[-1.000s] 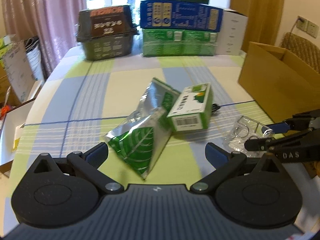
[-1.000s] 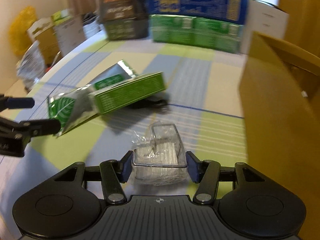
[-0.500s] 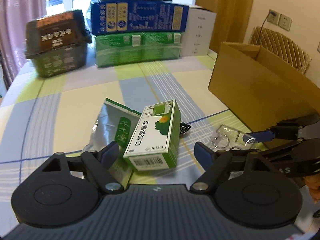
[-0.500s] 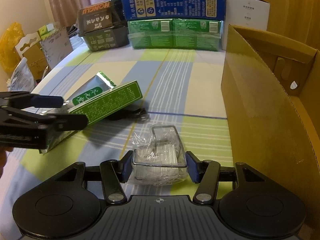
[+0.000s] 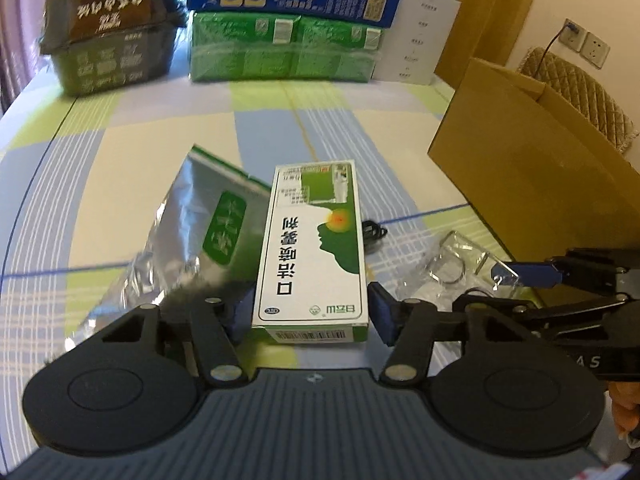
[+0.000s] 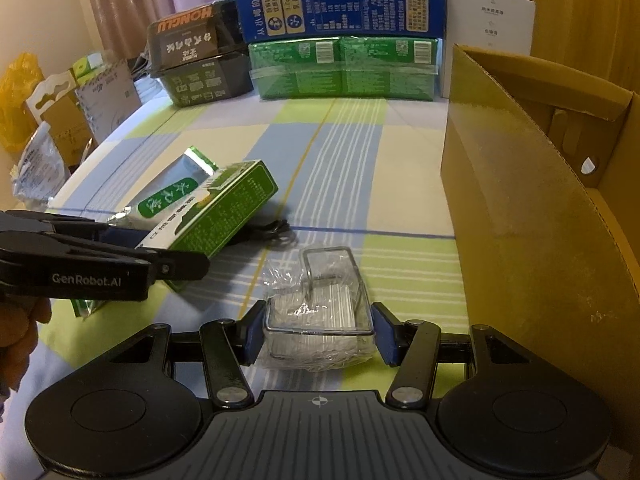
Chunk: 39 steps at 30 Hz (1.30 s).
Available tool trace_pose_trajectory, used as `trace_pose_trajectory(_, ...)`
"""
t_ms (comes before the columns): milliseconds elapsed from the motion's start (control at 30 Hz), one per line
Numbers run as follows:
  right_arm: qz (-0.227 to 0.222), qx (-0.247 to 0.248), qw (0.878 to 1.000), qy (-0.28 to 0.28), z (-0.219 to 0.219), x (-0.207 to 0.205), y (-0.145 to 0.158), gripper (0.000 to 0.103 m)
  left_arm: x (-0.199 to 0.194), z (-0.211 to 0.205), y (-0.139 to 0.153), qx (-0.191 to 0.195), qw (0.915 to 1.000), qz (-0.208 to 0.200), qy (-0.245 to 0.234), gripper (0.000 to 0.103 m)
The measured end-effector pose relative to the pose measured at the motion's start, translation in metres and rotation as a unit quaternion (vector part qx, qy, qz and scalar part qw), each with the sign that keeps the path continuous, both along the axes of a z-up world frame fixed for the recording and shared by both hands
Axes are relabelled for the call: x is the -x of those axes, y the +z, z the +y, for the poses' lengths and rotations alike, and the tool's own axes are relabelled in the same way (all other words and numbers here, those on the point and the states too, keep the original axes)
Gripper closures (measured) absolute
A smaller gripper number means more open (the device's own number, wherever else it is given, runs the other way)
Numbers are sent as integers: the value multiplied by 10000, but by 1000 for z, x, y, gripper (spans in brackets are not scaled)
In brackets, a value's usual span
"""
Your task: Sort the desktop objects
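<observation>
Left tongs (image 5: 310,312) now closed in around the near end of the green-and-white box (image 5: 316,248), blue pads right at its two long sides, apparently gripping, though actual contact hard to confirm from the left wrist view. A second ago wide open and short of the silver-green foil pouch (image 5: 188,232); since then swung right and forward onto the box. Box resting tilted on the pouch, far end raised, a black cord (image 5: 374,232) just behind it on the counter (image 5: 160,148). Right tongs (image 6: 318,340) gripping the clear plastic case (image 6: 320,320) wrapped in crinkled film, pads pressed on both sides, same hold as a second ago, low over the checked cloth. Open cardboard box (image 6: 532,216) just right of the case, likely the drop place for sorted things. Further back, stacked green, blue and white cartons (image 6: 344,32) and a dark noodle pack (image 6: 188,60) along the far edge. Meaning for the task: both tongs loaded or nearly so, two items ready to lift and carry; pouch and cord left to sort. Risk: pouch dragging along under the box on the lift.
</observation>
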State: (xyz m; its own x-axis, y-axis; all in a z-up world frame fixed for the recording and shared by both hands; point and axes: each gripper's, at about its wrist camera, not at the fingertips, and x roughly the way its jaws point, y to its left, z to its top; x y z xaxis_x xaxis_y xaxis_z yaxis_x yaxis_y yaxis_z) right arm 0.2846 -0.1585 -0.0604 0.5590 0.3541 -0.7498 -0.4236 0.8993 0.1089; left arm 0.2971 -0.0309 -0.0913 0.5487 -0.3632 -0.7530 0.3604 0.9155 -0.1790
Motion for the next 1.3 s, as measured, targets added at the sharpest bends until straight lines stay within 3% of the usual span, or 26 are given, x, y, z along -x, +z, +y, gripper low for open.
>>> trace_pose_trajectory(167,-3,78,9999,109,1,14,1,51,26,-2,9,-215,9997,66,78,52)
trace_pose_trajectory(367,-31,132,9994,311,0,50,5,51,90,-5,20,-726,9973,-38,52,53)
trace_pose_trajectory(600,-93,132,9988,456,-8,99,2,51,139,-1,23,-760,9969,-197,46,51)
trace_pose_trajectory(667,-133,220,9983,514,-8,104,-1,47,140,-2,23,-728,9971,-223,28,42)
trace_pose_trajectory(867,-152,324,9972,662,-2,107,-8,38,132,-1,21,-654,9975,-247,93,42)
trace_pose_trajectory(1100,164,59,9990,411,-6,97,-13,39,126,0,13,-614,9979,-135,127,42)
trace_pose_trajectory(1300,244,51,9993,280,-8,95,-12,50,118,-4,10,-564,9982,-118,172,40)
